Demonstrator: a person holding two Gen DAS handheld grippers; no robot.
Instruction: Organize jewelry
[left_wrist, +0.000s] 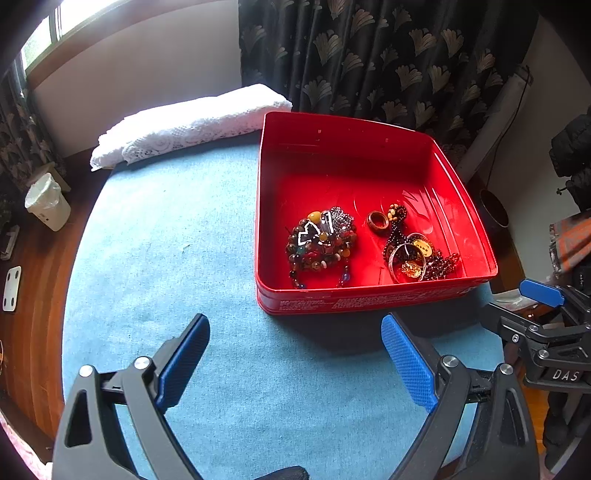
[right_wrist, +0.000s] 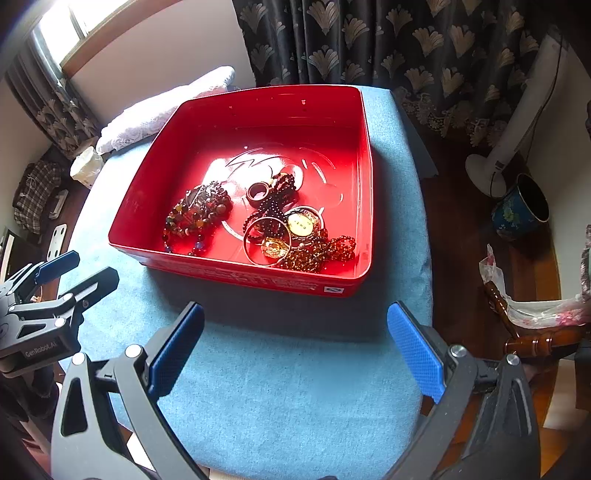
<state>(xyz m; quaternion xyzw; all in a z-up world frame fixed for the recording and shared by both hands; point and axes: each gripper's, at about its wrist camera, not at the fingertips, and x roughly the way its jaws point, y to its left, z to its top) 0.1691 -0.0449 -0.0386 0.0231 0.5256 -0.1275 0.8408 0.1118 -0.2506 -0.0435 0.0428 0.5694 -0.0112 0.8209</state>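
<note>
Sitting on a blue cloth (left_wrist: 177, 229): a red tin (left_wrist: 369, 299), open-topped, holding beaded bracelets (left_wrist: 319, 245), a brown ring (left_wrist: 377, 220) and a metal bangle (right_wrist: 266, 240) near its front wall. Hovering just short of it, jaws spread wide and empty: left gripper (left_wrist: 295, 354) and right gripper (right_wrist: 295, 339).

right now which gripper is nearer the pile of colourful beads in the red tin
Left, narrowly. The left gripper sits almost straight in front of the bead pile, outside the red tin. The right gripper is also outside the tin, with the pile off to its left.
</note>
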